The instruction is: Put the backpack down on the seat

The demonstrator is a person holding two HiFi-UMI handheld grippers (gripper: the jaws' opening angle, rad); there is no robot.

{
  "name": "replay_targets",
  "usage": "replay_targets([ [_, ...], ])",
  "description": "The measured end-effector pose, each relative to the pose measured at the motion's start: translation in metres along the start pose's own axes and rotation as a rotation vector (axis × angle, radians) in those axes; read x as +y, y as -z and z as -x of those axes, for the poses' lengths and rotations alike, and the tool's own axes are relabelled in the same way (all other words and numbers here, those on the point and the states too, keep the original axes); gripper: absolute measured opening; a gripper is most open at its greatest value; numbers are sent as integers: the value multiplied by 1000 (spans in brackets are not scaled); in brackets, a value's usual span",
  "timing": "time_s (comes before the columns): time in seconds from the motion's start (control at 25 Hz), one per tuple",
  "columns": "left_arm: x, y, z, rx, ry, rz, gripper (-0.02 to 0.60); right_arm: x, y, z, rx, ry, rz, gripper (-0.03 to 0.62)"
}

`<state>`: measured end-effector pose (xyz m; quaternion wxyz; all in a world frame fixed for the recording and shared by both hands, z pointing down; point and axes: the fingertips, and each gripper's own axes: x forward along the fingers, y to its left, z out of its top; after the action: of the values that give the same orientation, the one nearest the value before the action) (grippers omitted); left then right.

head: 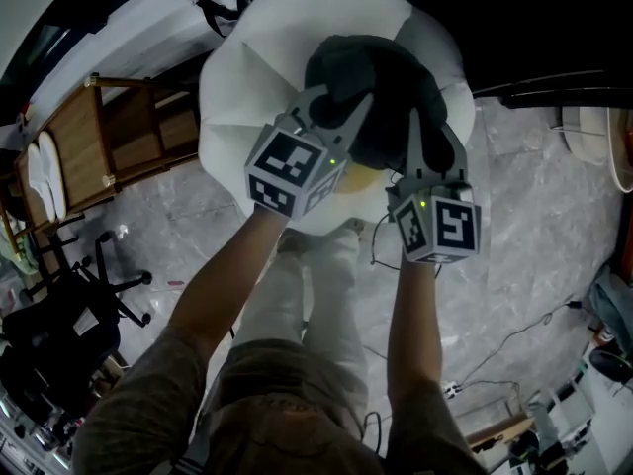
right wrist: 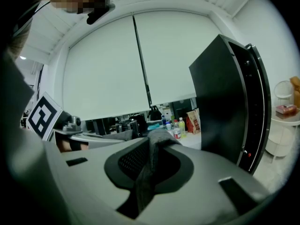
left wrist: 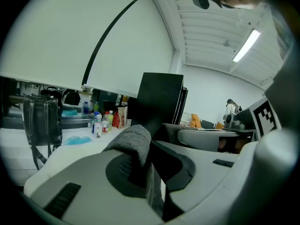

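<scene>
Backpack (head: 381, 82) hangs dark over the white seat (head: 237, 97), maybe already touching it (I can't tell from here), with the left gripper (head: 341, 99) and right gripper (head: 432, 132) each pinching its grey fabric, so setting down and letting go remain

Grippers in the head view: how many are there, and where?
2. The left gripper is shut on the backpack at its left; the right gripper at its right. None seems hidden.

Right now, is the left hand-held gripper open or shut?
The left hand-held gripper is shut on the backpack: its grey fabric sits pinched between the jaws.
</scene>
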<state>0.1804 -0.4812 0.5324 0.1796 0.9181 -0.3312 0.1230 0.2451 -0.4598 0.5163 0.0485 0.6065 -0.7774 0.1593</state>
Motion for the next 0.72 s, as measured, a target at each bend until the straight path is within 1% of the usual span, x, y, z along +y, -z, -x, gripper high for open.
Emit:
replay_targets([
  [0.12,2,13,-9,11,-2,-13,32,-3,15,-7,2,-3,1,31],
  [0.4,9,52,-33,25,-9,-9,32,-12,65,-22,42,-10,7,32],
  [0.52,14,65,-43,13,-18,-10,33,-17,86,-31,60,-12,15,32],
  [0.72,22,87,-62,8,-37,-32,34,-28,117,-51,77,9,29,32],
])
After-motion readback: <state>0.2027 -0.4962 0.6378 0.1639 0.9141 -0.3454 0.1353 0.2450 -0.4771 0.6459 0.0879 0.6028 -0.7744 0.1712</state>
